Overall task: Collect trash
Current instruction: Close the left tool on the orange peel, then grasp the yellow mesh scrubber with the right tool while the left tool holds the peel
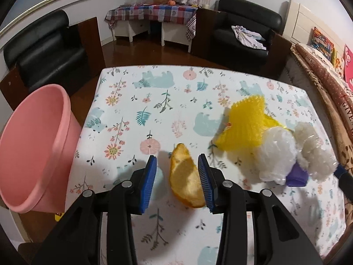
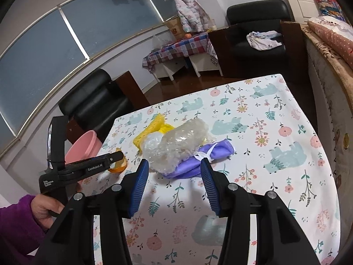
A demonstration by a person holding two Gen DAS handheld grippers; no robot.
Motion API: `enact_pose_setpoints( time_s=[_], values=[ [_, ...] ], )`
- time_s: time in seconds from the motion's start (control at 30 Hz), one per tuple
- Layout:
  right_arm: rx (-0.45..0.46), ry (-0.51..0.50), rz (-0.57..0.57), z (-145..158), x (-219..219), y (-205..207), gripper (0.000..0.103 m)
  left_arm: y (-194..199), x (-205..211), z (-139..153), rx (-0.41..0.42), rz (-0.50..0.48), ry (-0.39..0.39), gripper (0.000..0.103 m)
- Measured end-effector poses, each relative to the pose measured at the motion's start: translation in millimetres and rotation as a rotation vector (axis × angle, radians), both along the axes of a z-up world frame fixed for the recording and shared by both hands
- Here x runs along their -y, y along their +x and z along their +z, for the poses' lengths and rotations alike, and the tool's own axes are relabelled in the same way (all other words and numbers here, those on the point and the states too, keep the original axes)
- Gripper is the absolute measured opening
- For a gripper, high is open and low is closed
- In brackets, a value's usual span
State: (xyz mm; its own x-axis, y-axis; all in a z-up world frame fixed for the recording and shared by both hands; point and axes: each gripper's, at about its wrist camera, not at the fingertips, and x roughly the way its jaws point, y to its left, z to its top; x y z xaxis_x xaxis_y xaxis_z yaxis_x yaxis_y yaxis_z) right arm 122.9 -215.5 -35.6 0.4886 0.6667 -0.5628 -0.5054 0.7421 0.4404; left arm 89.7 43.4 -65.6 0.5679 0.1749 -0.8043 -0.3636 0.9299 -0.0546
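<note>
The peel (image 1: pixel 186 176) — a curl of orange rind — lies on the table (image 1: pixel 220 231) near its left edge, between the pads of the left gripper (image 1: pixel 177 182); the right pad looks to be at or just touching the rind, the left pad stands clear of it, so the jaws are apart and nothing is gripped yet. The bin (image 1: pixel 33 145), pink and tilted, sits just beside the table's left edge, close to the peel. Further right is a heap: yellow netting (image 1: pixel 242 130), crumpled plastic (image 1: pixel 275 154) and a purple mask (image 1: pixel 296 176), touching one another.

The right gripper (image 2: pixel 174 185) hovers just short of that heap, jaws about half open and empty, the mask (image 2: pixel 198 161) and plastic (image 2: pixel 176 145) ahead of its tips.

To do this well, I judge the left should settle lower so both pads bracket the thick middle of the peel, then close squarely — a curved rind may roll or slip from a one-sided pinch; lift clear before swinging to the bin.
</note>
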Motion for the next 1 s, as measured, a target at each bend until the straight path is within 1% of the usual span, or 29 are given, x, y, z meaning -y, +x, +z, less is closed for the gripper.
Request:
enact_pose_setpoints(
  time_s=[0.1, 0.13, 0.17, 0.2, 0.23, 0.27, 0.33, 0.43, 0.53, 0.63, 0.67, 0.73, 0.87, 1.0],
  values=[
    [0.01, -0.016, -0.01, 3, -2, -1, 0.049, 1, -4, -6, 0.006, -0.013, -0.028, 0.039],
    [0.019, -0.023, -0.012, 6, -3, -2, 0.049, -1, -4, -6, 0.025, -0.018, -0.04, 0.032],
    [0.025, -0.029, -0.013, 7, -5, -4, 0.049, -1, -3, -6, 0.037, -0.025, -0.049, 0.02],
    [0.028, -0.033, -0.011, 9, -6, -4, 0.049, -2, -3, -6, 0.046, -0.034, -0.059, 0.017],
    [0.033, -0.037, -0.007, 12, -8, -6, 0.049, -3, -2, -6, 0.059, -0.039, -0.066, 0.008],
    [0.036, -0.04, -0.005, 14, -10, -7, 0.049, -4, -1, -4, 0.067, -0.045, -0.07, 0.005],
    [0.035, -0.048, -0.001, 17, -16, -8, 0.049, -9, 0, 1, 0.092, -0.058, -0.074, 0.004],
    [0.01, -0.021, 0.011, 21, -25, -4, 0.049, -19, 5, 15, 0.128, -0.081, -0.057, 0.004],
    [-0.011, 0.008, 0.037, 29, -40, 3, 0.049, -34, 5, 31, 0.176, -0.099, -0.032, 0.004],
    [-0.031, 0.012, 0.062, 38, -66, 14, 0.048, -50, 1, 43, 0.212, -0.093, -0.041, 0.004],
    [-0.035, 0.012, 0.069, 40, -73, 17, 0.048, -54, -1, 46, 0.221, -0.087, -0.047, 0.004],
    [-0.051, -0.004, 0.075, 43, -90, 24, 0.042, -65, -6, 50, 0.234, -0.078, -0.054, 0.004],
    [-0.166, 0.009, 0.075, 36, -117, 48, 0.038, -81, -14, 54, 0.249, -0.063, -0.056, 0.004],
    [-0.269, -0.031, 0.033, 20, -131, 72, 0.035, -97, -24, 58, 0.27, -0.043, -0.055, 0.004]
  ],
)
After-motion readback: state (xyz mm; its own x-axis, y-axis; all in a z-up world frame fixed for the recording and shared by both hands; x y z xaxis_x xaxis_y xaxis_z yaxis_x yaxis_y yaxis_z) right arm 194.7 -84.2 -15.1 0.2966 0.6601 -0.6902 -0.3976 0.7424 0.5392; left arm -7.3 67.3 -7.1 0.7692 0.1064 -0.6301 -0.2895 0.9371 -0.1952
